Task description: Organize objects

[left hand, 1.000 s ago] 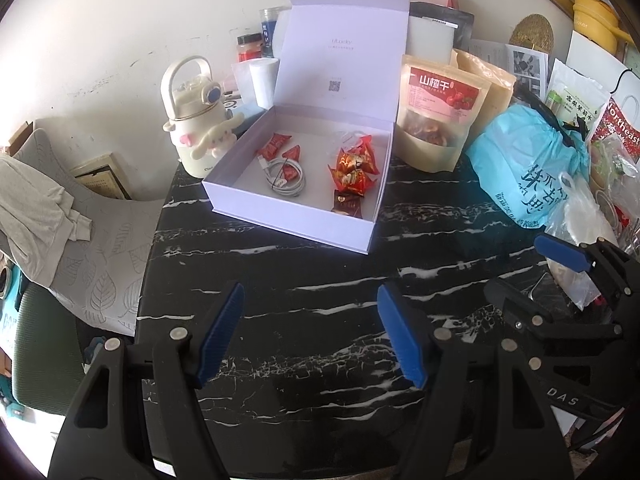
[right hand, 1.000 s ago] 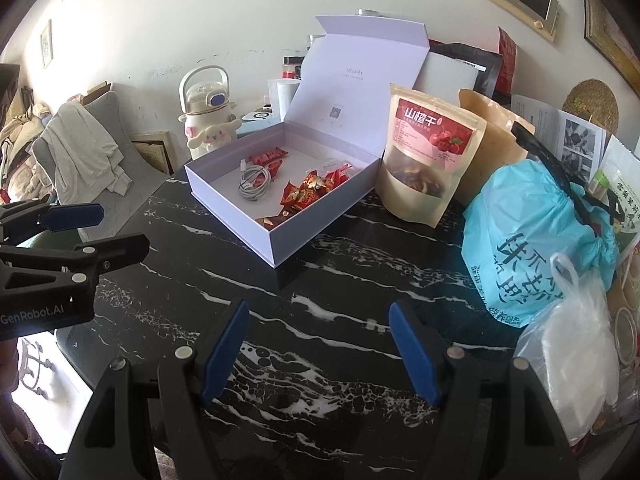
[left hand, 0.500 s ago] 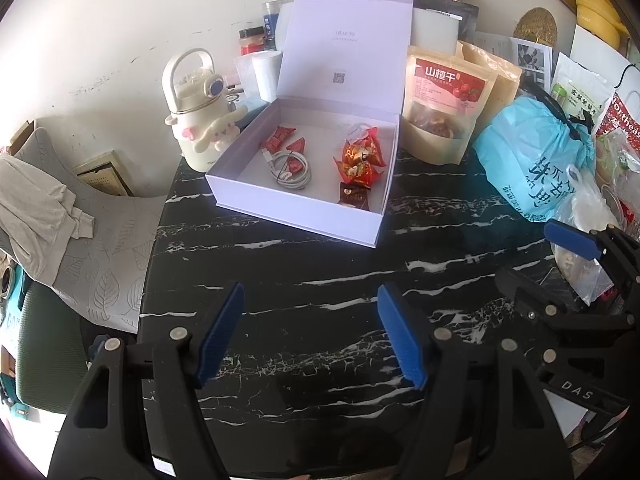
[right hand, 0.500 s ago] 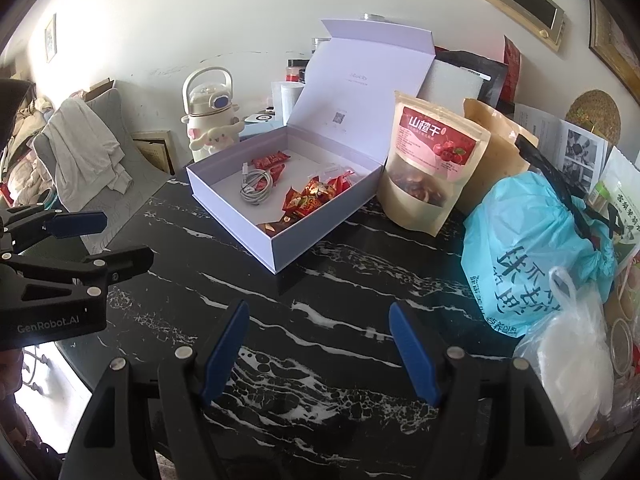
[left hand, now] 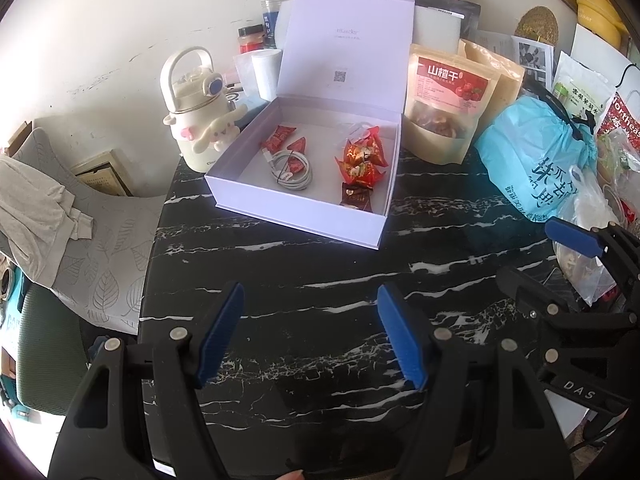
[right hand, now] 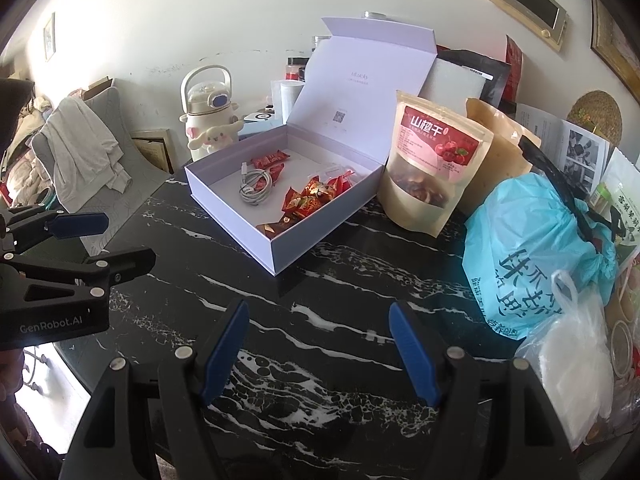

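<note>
On the black marble table [left hand: 320,264] in front of me sits a pale lilac gift box [left hand: 296,216], lid standing upright at its back. Inside I see a coiled white cable [left hand: 290,170] left of centre, three red wrapped candies around it [left hand: 278,138], a heap of red-and-gold candies [left hand: 362,160] to the right, and one dark candy packet [left hand: 356,196] near the front wall. A cream kettle-shaped bottle [right hand: 210,114] stands just beside the box's left rear corner. A kraft pouch with a red label [right hand: 432,168] stands close to the right wall of the box, and next to it a blue plastic bag [right hand: 536,248] and a white one [right hand: 572,364] crowd the right side.

My left gripper [left hand: 308,332] hangs over bare tabletop, fingers spread apart with nothing between them. My right gripper [right hand: 318,354] is likewise released and empty. Between both grippers and the box's front wall the marble is bare. The table's left edge curves away beside a grey cushioned chair [left hand: 100,240] draped with cloth.
</note>
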### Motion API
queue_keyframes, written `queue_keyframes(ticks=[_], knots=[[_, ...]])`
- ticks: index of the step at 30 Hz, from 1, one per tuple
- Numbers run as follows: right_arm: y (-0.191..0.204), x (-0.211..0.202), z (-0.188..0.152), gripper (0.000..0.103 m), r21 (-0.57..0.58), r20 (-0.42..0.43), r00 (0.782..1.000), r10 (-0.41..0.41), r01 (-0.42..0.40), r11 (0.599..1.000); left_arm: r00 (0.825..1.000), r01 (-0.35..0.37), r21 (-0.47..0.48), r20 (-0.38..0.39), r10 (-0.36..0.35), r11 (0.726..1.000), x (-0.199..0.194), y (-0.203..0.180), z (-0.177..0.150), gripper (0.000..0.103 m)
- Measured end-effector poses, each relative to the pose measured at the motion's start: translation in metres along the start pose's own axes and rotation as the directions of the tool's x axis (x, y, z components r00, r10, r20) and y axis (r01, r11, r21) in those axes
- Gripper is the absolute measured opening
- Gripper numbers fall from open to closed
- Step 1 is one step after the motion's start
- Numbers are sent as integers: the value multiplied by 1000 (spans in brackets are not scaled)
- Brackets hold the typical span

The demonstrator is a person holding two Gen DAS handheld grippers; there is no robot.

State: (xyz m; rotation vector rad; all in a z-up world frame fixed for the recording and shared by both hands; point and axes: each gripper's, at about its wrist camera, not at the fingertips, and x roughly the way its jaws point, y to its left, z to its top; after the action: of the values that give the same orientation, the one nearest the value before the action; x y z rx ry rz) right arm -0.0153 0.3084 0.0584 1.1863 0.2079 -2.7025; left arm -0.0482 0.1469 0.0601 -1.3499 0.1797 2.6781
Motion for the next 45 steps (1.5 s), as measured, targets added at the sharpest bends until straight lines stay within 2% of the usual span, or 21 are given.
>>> queue_keyframes(ticks=[37,40,45], knots=[[-13,15,5,73,16,-28,1000,-1,2,1000,1000,-3,40,-23,4,999,12,-12,8,68],[-13,17,4,73,21,-34,999,3,-2,1000,1000,-2,44,-28,3,999,14,-13,7,72],[-15,20,2,73,29,-44,999,2,-1,1000,999,5,46,-37,-3,999,17,-15,6,72]])
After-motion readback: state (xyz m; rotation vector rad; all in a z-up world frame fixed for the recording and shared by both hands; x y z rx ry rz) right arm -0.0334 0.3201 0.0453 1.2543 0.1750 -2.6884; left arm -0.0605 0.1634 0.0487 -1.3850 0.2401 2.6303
